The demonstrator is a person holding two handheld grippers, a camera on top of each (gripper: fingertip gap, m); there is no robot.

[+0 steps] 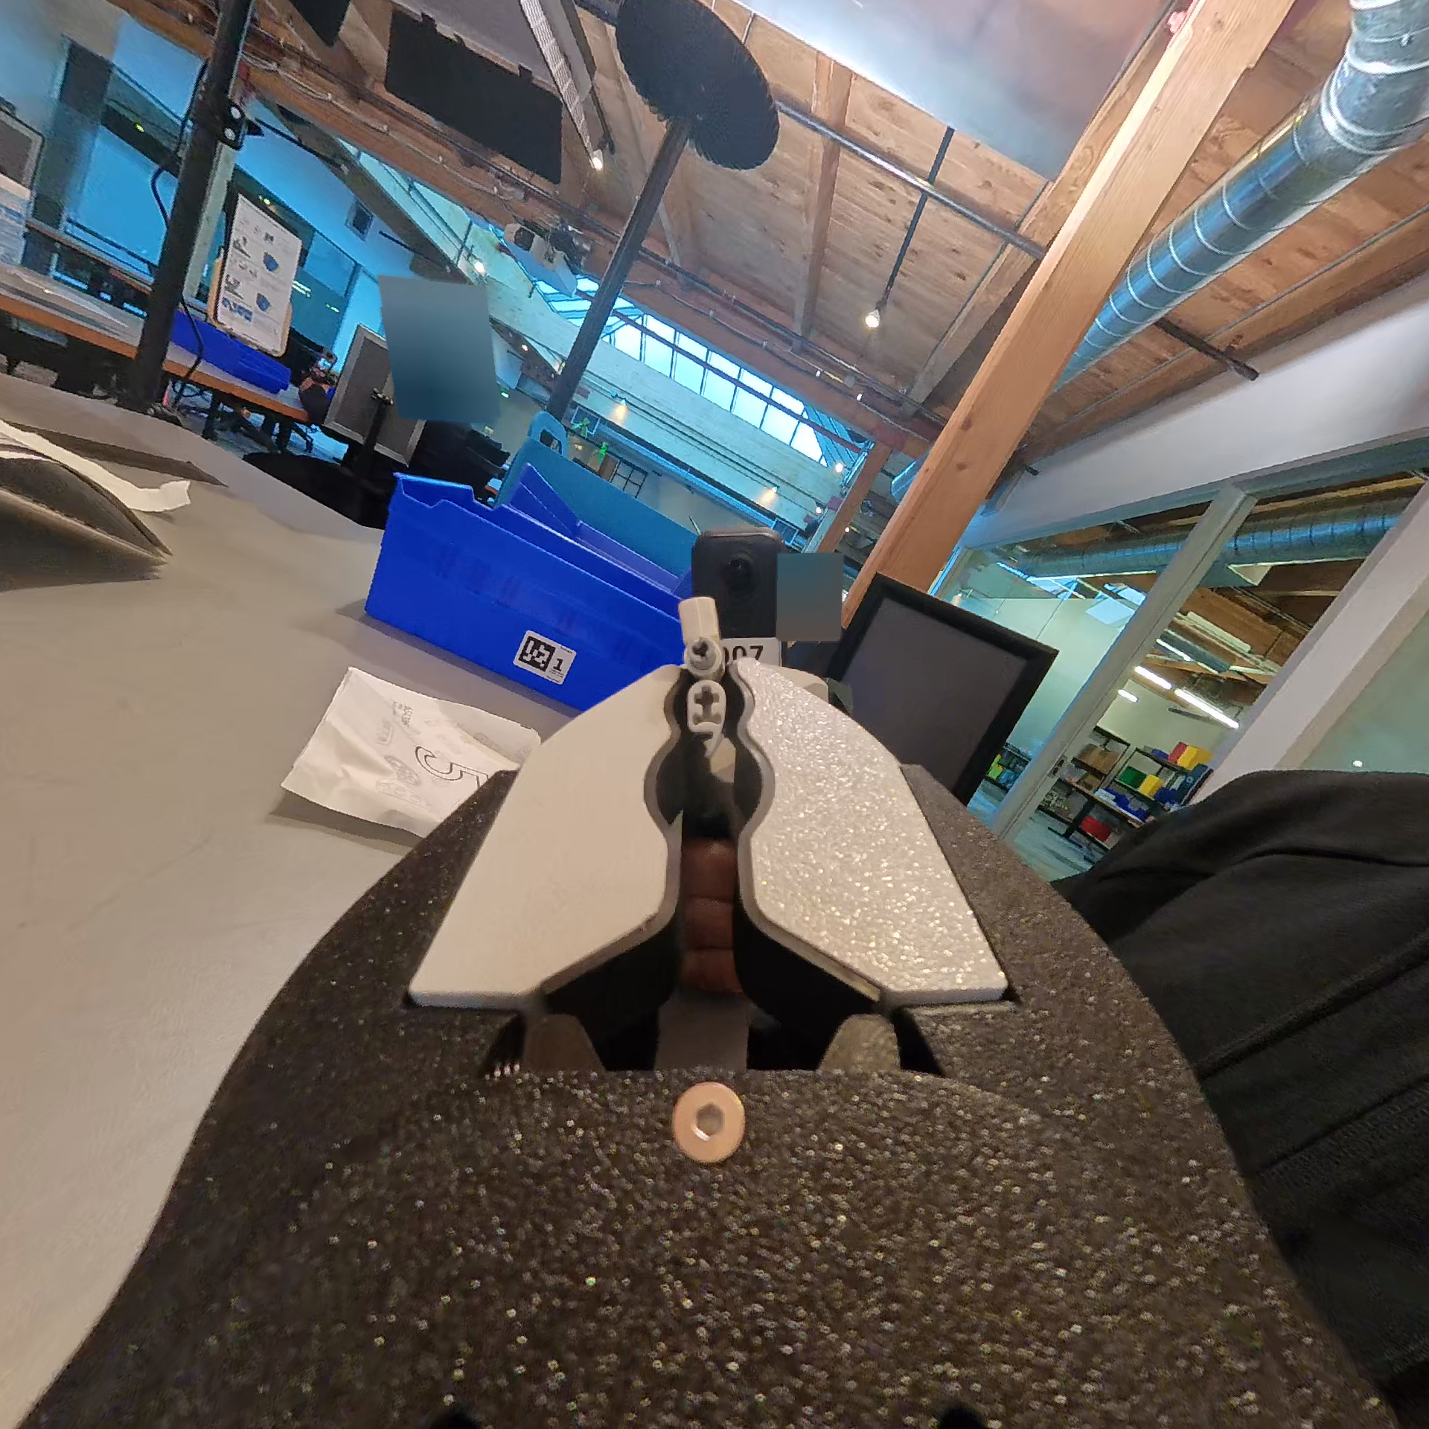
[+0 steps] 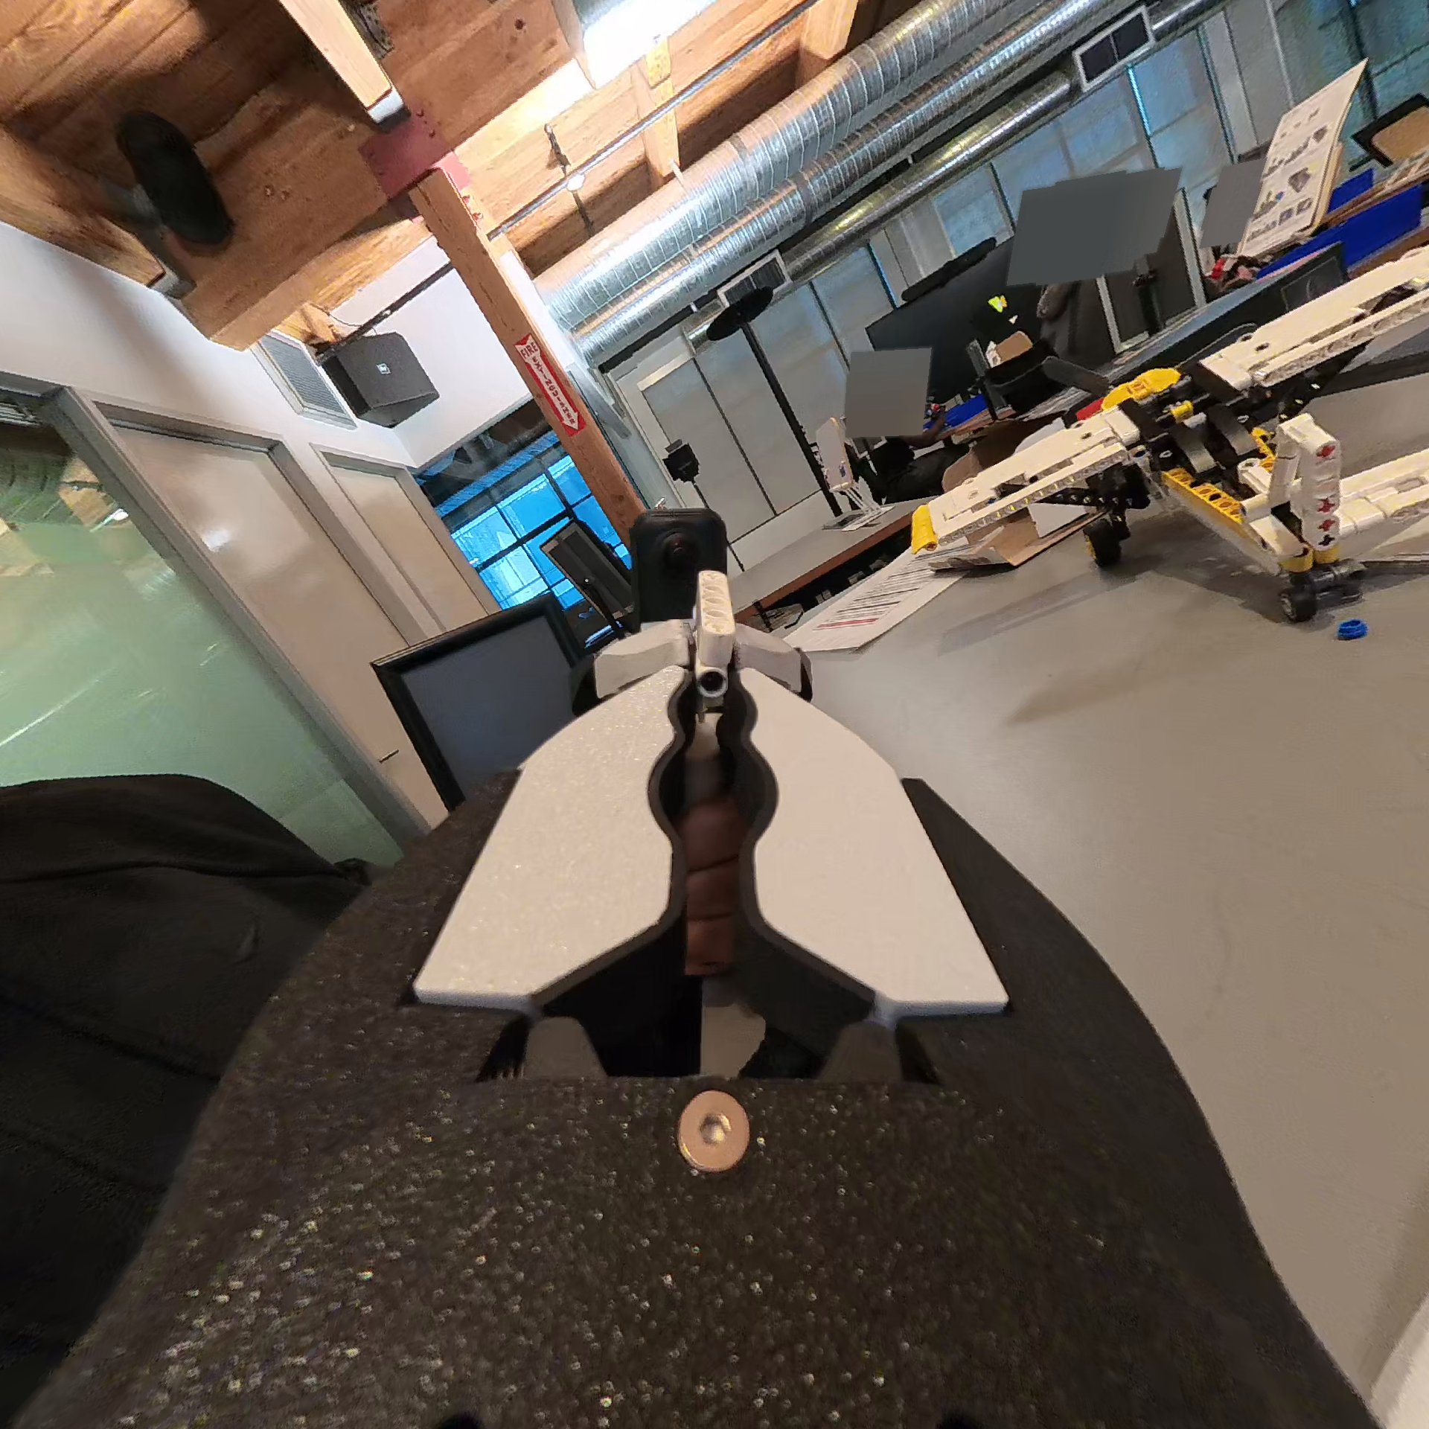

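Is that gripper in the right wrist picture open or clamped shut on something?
Clamped shut: the right gripper pinches a small white beam that sticks up between its closed fingers.

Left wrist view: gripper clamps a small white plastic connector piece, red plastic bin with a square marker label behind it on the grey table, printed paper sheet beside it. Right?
Nearly. The plastic bin with the marker label is blue, not red; the left wrist view shows it. The rest holds: the left gripper is closed on the small white plastic connector piece, and the printed paper sheet lies on the grey table beside the bin.
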